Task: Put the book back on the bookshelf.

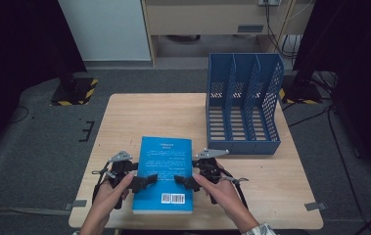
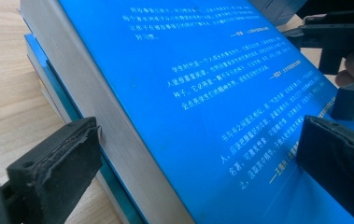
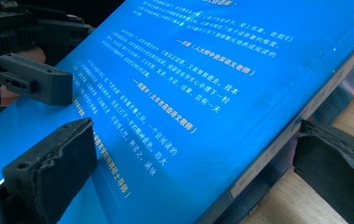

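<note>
Nearest the person, at six o'clock on the desk (image 1: pixel 124 105), a blue book (image 1: pixel 164 172) lies back cover up on top of a stack, its barcode end toward the desk's near edge. Other volumes peek out below its grey page edge in the left gripper view.

The left tongs (image 1: pixel 141 182) come in from nine o'clock and the right tongs (image 1: pixel 182 181) from three o'clock, each straddling one long side of the book. In both gripper views the jaws stand apart: one pad (image 2: pixel 60 161) sits by the side of the book, the other hovers over the blue cover, and neither looks pressed home. So both tongs are open around the book, not clamped on it. Coming at opposite edges like this probably lets the two hands lift the top book evenly, without it swinging or dragging the ones beneath.

Farther off, at about one o'clock, a blue file rack (image 1: pixel 243 105) stands upright with its open slots facing the person, well apart from the book. It looks like the likely place for the book to go, spine-up in one compartment.
</note>
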`<state>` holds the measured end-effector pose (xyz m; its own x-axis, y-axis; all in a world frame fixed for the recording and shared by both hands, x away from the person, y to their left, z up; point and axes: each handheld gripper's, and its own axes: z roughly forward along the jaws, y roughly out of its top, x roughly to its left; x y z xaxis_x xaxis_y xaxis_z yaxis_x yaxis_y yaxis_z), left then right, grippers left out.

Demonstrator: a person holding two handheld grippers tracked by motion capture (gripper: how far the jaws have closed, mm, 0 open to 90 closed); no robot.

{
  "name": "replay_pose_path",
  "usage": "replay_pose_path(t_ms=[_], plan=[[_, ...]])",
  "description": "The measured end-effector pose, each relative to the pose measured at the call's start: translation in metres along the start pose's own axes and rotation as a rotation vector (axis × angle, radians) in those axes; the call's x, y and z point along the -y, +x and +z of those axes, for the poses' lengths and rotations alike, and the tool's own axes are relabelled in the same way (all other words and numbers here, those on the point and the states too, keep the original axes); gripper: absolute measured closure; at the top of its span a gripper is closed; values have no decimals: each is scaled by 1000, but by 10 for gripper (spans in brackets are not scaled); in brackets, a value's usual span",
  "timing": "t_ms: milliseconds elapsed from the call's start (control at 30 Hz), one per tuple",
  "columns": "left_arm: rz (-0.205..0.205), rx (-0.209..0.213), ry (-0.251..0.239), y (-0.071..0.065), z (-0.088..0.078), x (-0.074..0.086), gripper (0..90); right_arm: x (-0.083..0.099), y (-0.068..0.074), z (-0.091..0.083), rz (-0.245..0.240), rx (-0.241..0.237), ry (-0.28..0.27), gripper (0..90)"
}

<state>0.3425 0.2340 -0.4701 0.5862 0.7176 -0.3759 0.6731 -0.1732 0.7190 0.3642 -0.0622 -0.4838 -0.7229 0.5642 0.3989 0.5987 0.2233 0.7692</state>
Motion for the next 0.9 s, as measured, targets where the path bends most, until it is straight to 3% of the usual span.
replay_pose_path(t_ms=[200,367,500,600,667,700,900], plan=[[-16,24,-1,4,0,2,0,1,-5,2,47,-26,2,0],[-35,69,-7,12,0,4,0,1,-10,5,87,-48,2,0],[-79,130,4,21,2,6,0,2,-13,10,112,-91,8,4],[-67,135,9,21,2,5,0,2,-12,17,152,-128,17,0],[-68,149,11,22,3,5,0,1,-13,17,152,-131,24,1],[-98,190,9,27,6,7,0,2,-14,17,140,-141,24,3],[-101,239,23,28,10,8,0,1,-15,15,126,-148,34,5]])
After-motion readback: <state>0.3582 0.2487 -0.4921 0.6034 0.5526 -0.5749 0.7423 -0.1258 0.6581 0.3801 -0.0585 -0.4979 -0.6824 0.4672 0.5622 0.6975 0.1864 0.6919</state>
